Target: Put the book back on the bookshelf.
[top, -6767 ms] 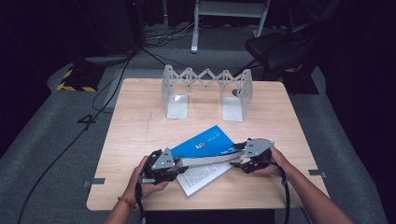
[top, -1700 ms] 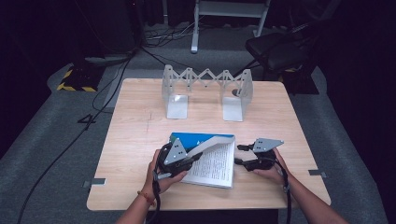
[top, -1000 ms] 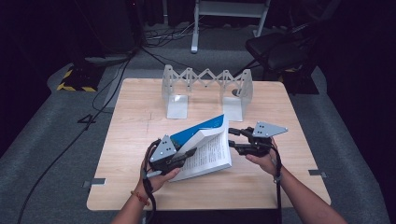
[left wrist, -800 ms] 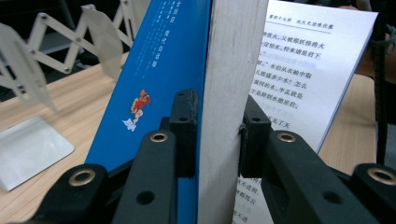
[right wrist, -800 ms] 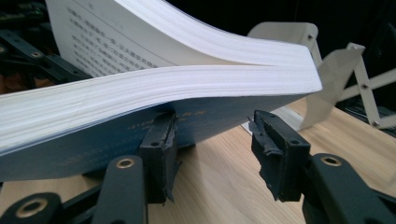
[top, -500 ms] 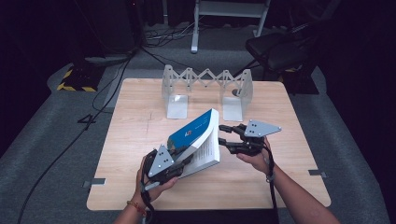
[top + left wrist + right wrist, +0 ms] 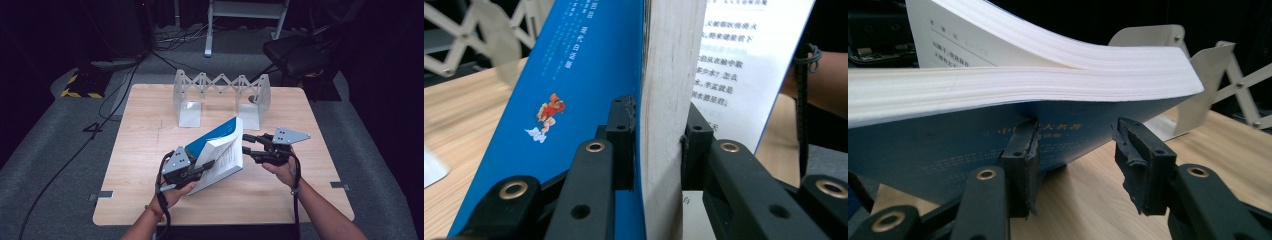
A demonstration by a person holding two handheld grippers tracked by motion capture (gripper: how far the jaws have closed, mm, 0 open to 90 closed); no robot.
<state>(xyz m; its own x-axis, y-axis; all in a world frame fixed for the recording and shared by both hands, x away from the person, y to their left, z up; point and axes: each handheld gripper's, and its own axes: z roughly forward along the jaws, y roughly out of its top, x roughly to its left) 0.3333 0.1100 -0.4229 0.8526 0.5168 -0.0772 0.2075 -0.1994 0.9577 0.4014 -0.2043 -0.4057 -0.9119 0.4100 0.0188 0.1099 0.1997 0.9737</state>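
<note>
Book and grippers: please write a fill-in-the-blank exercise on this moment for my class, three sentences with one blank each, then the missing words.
1. The left gripper is shut on the book, whose cover is coloured ____.
2. The fingers of the right gripper stand ____, with nothing clamped between them.
3. Behind the book, the metal expanding rack stands on the ____ table.

Missing words: blue; open; wooden
</note>
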